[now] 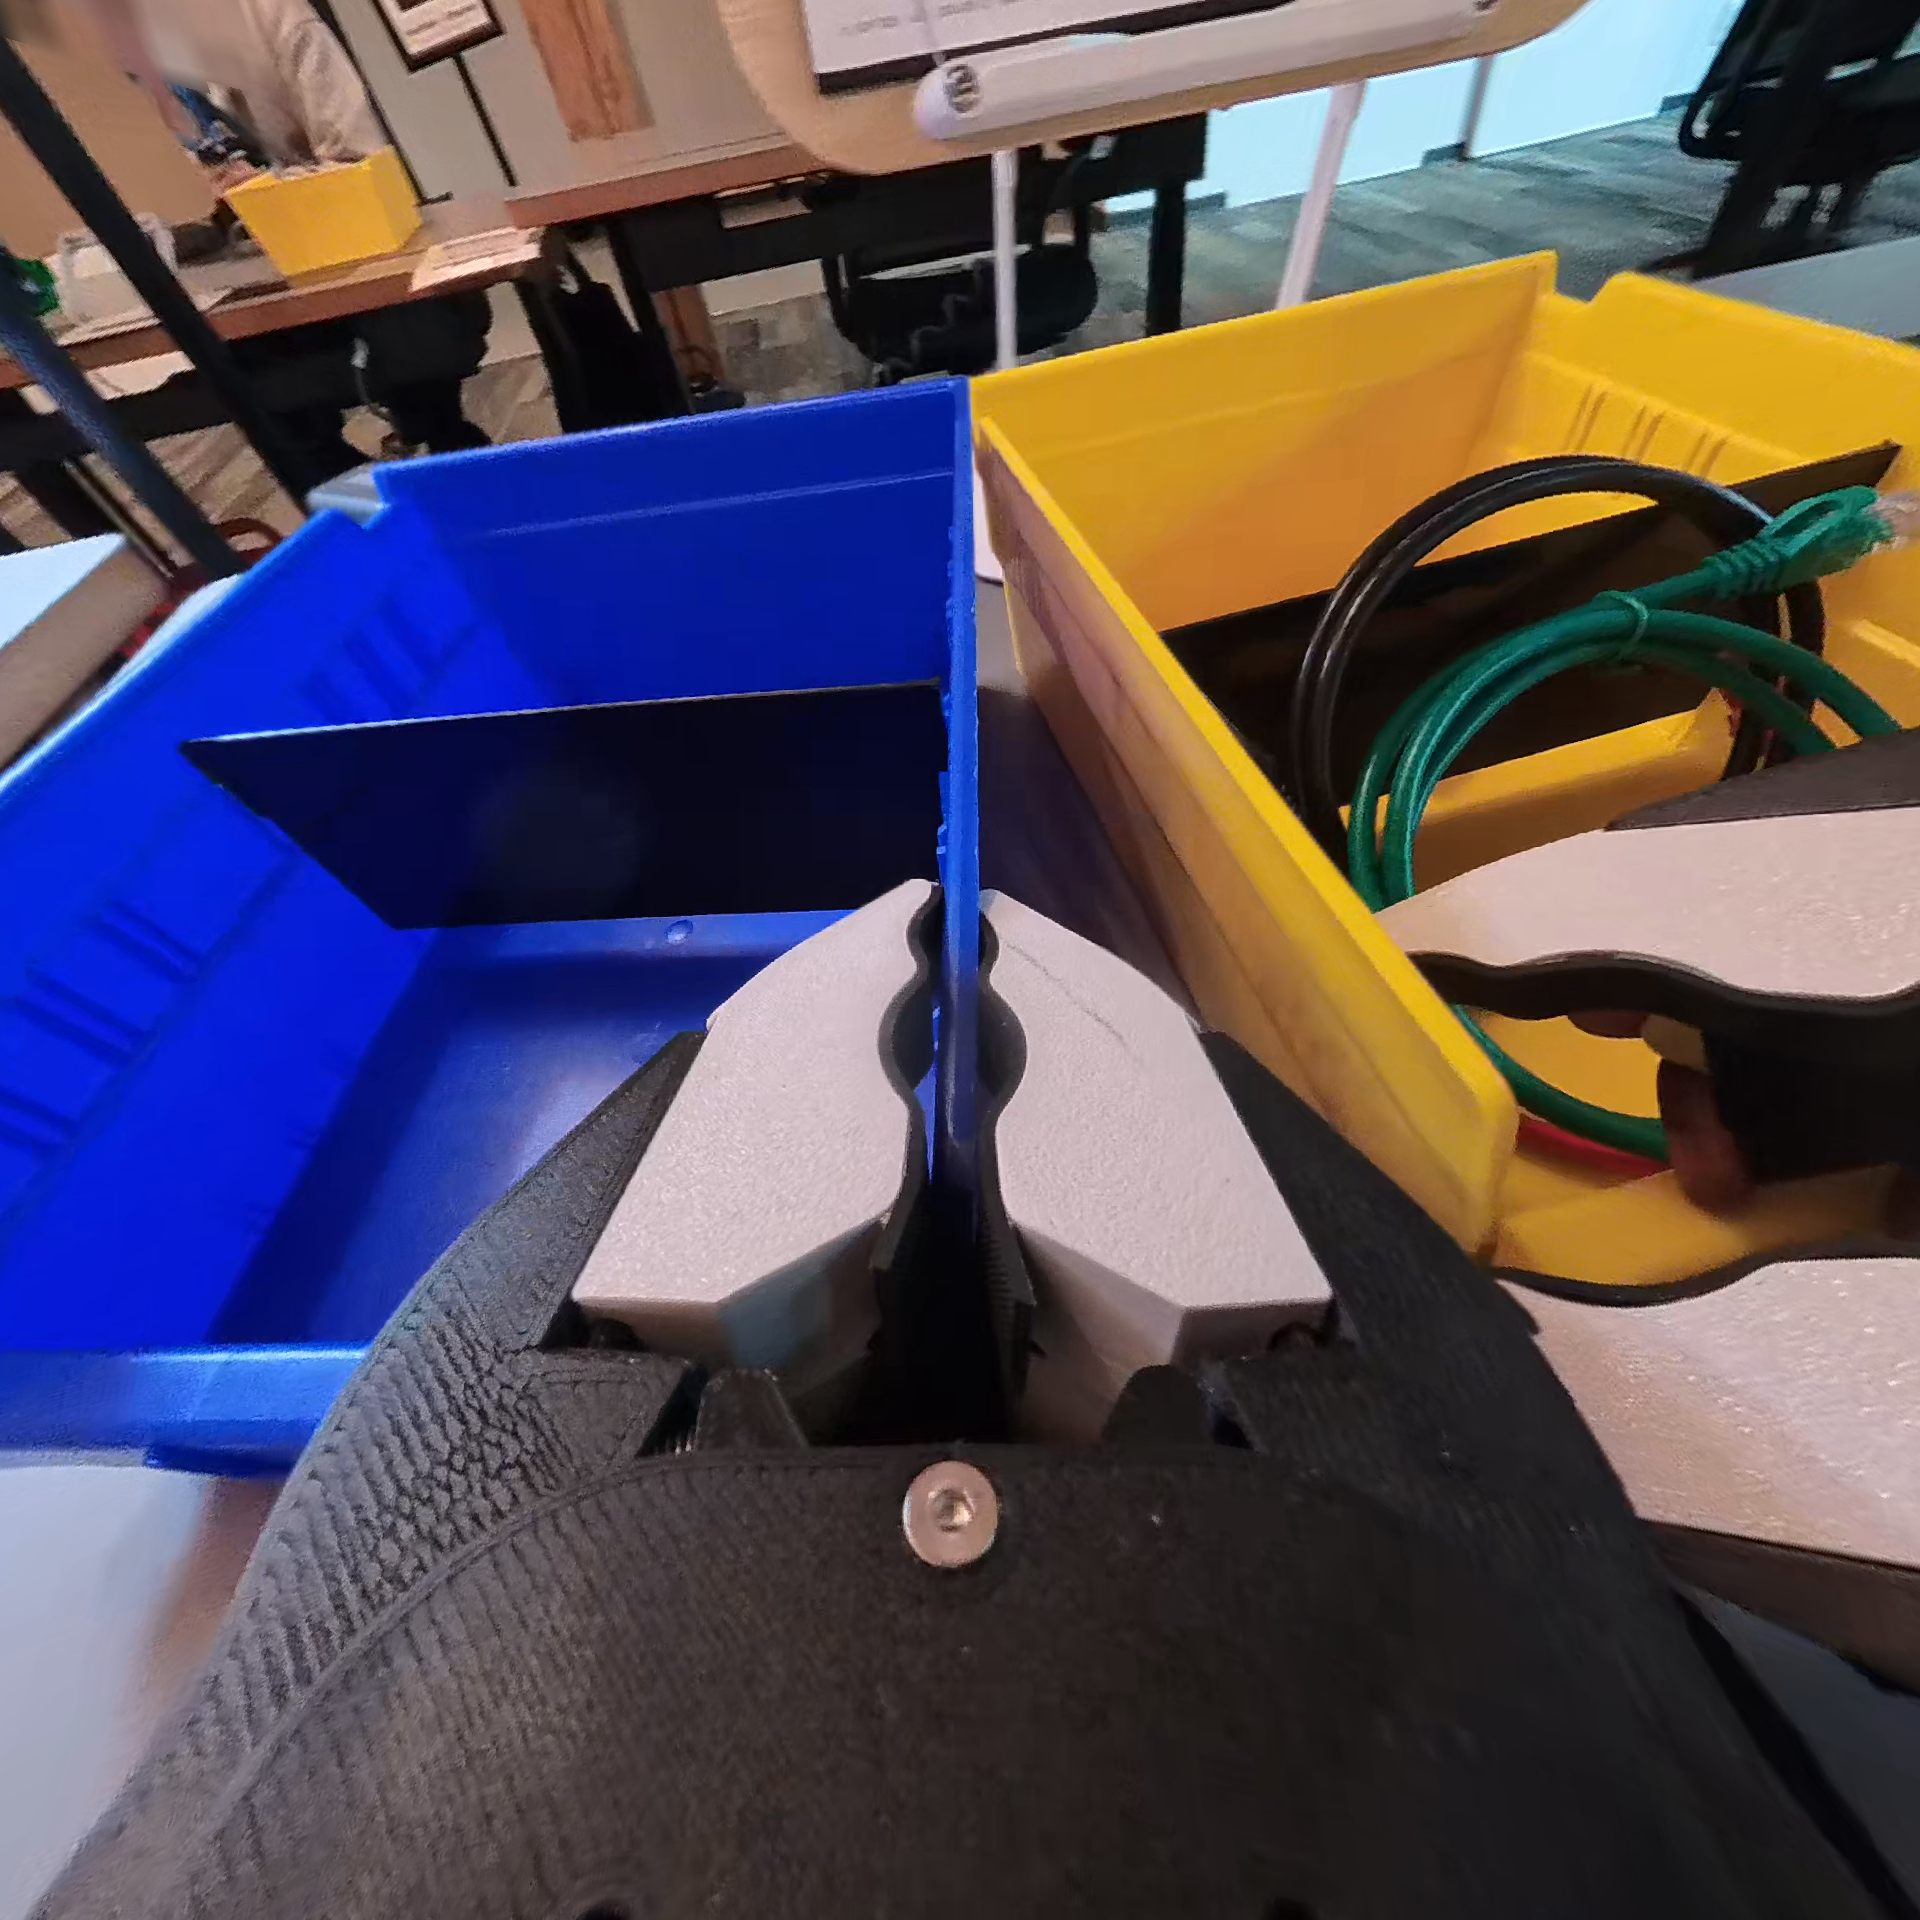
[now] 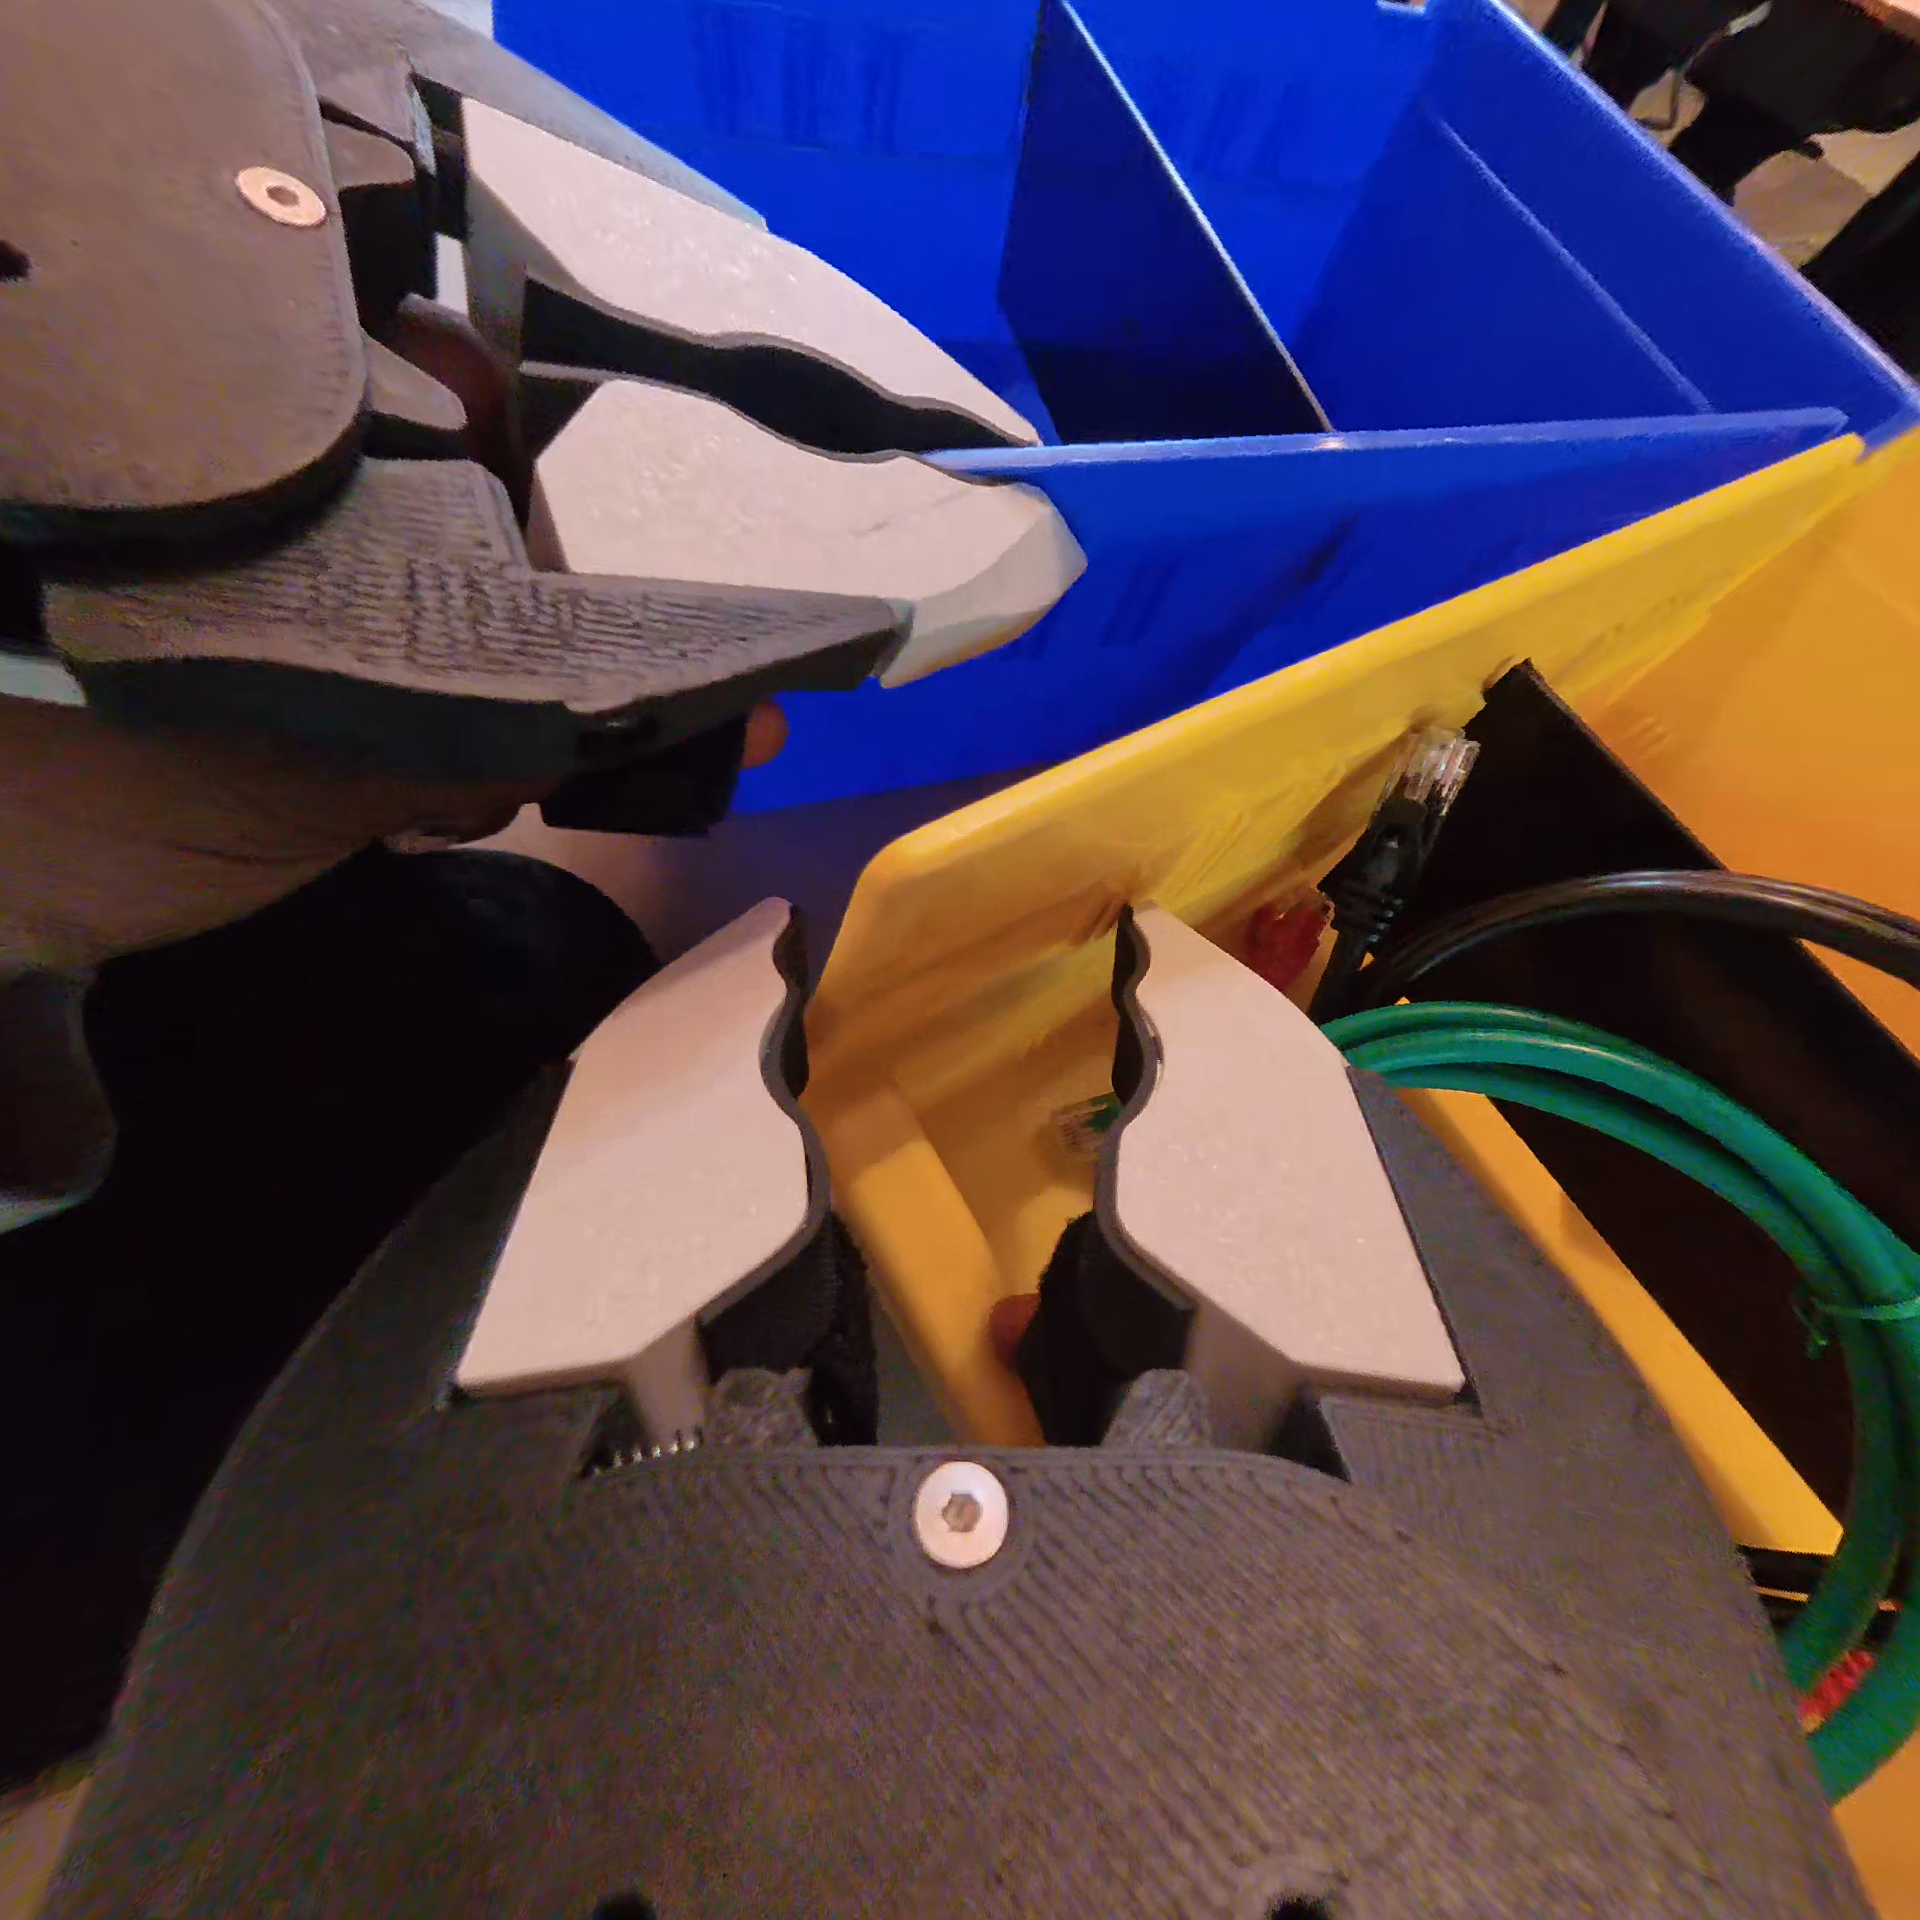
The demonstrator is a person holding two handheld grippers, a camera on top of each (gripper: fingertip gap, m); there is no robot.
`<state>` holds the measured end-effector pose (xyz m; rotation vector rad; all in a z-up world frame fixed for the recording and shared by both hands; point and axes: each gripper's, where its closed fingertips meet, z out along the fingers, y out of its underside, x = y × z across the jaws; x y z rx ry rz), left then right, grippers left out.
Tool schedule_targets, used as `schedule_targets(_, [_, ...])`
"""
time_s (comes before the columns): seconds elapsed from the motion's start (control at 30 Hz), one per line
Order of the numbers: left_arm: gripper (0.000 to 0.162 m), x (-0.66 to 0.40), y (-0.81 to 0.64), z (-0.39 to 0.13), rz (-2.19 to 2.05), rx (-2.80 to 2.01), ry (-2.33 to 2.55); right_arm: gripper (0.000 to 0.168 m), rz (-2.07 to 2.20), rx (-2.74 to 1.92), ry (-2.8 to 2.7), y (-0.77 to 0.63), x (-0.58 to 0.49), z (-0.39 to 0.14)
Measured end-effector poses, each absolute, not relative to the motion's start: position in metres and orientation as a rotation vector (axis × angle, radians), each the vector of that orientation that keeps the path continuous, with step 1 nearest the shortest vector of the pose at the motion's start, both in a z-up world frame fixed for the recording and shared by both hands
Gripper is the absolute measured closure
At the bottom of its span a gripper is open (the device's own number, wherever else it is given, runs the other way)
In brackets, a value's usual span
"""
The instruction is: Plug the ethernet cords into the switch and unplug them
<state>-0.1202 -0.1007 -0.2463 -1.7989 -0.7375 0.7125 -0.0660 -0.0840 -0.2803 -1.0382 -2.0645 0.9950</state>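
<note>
Coiled green ethernet cord (image 1: 1475,727) lies inside the yellow bin (image 1: 1247,499), one plug pointing up toward its far wall, black cord (image 2: 1662,894) looped alongside. Right gripper (image 2: 961,997) straddles that bin's near wall, fingers spread, perhaps not touching it. Left gripper (image 1: 961,914) pinches the blue bin (image 1: 675,540) wall beside it.

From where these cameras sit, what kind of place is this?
Probably an office or lab workspace. Desks and a black office chair stand on carpet behind, and up close a blue bin and a yellow bin holding coiled green ethernet cord.
</note>
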Motion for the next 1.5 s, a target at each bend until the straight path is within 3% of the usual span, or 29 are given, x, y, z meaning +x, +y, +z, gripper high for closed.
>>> schedule_targets(0.17, [0.160,-0.133,-0.129,-0.246,0.731,-1.763,-0.802,0.110,1.027,-0.992,-2.100,-0.114,-0.081,-0.280])
schedule_targets(0.27, [0.156,-0.138,-0.140,-0.246,0.658,-1.718,-0.841,0.097,1.079,-0.953,-2.145,-0.134,-0.087,-0.280])
schedule_targets(0.43, [0.141,-0.134,-0.145,-0.243,0.496,-1.657,-0.838,0.082,1.177,-0.889,-2.198,-0.155,-0.092,-0.277])
schedule_targets(0.57, [0.116,-0.124,-0.159,-0.209,0.433,-1.545,-0.724,0.076,1.339,-0.877,-1.982,-0.147,-0.091,-0.248])
schedule_targets(0.77, [0.105,-0.167,-0.295,-0.158,0.823,-1.271,-0.834,0.082,1.495,-0.670,-1.540,-0.152,-0.056,-0.170])
schedule_targets(0.93, [0.098,-0.208,-0.354,-0.213,0.759,-1.431,-0.933,0.093,1.394,-0.765,-1.816,-0.199,-0.052,-0.219])
schedule_targets(1.13, [0.100,-0.236,-0.337,-0.250,0.692,-1.686,-0.872,0.112,1.151,-0.825,-1.925,-0.209,-0.065,-0.249])
schedule_targets(1.17, [0.116,-0.237,-0.330,-0.254,0.659,-1.705,-0.851,0.115,1.109,-0.835,-1.942,-0.208,-0.069,-0.252])
schedule_targets(1.2, [0.148,-0.238,-0.327,-0.257,0.647,-1.718,-0.841,0.120,1.065,-0.844,-1.956,-0.207,-0.073,-0.254])
schedule_targets(1.23, [0.156,-0.239,-0.327,-0.259,0.667,-1.728,-0.845,0.123,1.031,-0.855,-1.971,-0.206,-0.077,-0.256])
schedule_targets(1.4, [0.156,-0.214,-0.343,-0.259,0.705,-1.753,-0.824,0.137,1.055,-0.917,-2.011,-0.201,-0.082,-0.261])
schedule_targets(1.5, [0.156,-0.192,-0.360,-0.259,0.716,-1.764,-0.839,0.128,1.137,-0.942,-2.037,-0.209,-0.076,-0.265])
